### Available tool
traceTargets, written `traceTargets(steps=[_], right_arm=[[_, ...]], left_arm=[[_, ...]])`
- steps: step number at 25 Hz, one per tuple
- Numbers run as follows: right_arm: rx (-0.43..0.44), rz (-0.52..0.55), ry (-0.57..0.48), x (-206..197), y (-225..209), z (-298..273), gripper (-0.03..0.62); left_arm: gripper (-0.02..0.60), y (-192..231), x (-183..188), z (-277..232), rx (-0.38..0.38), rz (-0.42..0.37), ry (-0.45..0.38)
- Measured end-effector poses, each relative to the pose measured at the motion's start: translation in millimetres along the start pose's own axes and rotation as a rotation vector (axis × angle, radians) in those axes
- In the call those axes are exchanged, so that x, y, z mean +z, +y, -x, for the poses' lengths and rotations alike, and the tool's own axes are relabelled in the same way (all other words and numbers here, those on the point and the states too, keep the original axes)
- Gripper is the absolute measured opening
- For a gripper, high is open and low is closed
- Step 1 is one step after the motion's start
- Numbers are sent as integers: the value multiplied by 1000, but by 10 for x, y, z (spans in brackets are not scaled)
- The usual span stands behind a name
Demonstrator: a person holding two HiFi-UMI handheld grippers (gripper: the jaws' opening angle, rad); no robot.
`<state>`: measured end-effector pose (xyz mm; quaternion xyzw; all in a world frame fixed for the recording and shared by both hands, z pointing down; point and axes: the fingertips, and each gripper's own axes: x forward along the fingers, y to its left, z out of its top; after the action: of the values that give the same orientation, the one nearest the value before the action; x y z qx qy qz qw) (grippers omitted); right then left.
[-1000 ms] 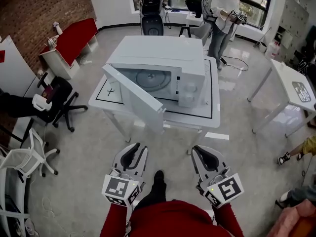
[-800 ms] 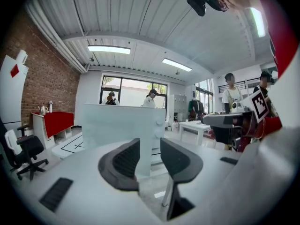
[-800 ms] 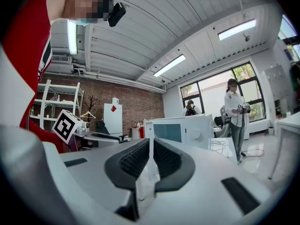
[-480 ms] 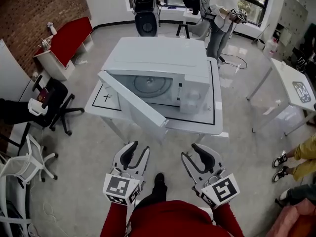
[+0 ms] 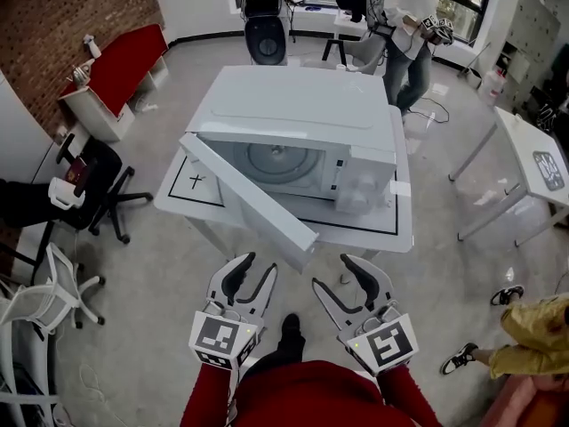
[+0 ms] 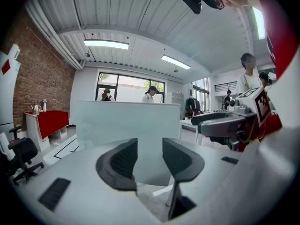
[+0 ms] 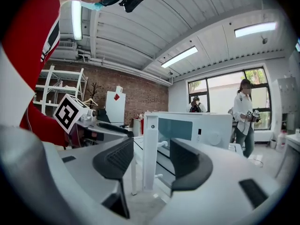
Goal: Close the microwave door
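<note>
Black-padded jaws of the left gripper (image 5: 253,269) and right gripper (image 5: 331,272), at lower centre, had just been opening and stood spread with nothing between them. Both had drawn nearer the microwave door (image 5: 253,198), which hung open at mid-frame, angled out from the microwave (image 5: 293,105). This was probably the approach, with no push begun.

In the left gripper view the open door (image 6: 124,121) hides the microwave (image 5: 293,105) behind it. In the head view it covers the tabletop's (image 5: 400,229) front-left edge. A person in yellow (image 5: 533,350) (bottom right) is cropped; the control panel (image 5: 364,181) markings are too small to read.
</note>
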<state>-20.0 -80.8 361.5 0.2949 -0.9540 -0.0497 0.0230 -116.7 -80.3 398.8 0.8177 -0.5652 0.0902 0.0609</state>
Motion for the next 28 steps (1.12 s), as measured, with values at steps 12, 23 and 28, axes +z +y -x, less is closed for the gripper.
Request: traceTargets(steps=[12,23,28], right_arm=[[-112,240,297,-277,-15,-333,247],[-159,219,301,-323,-153,-374,245],[-191,211,296,-347,-297,-383,245]], left_arm=[[164,150,22,-179,-63,27,-9],[163,144,58,-361,-128,19,-11],[163,124,81,-479,-155,13,-8]])
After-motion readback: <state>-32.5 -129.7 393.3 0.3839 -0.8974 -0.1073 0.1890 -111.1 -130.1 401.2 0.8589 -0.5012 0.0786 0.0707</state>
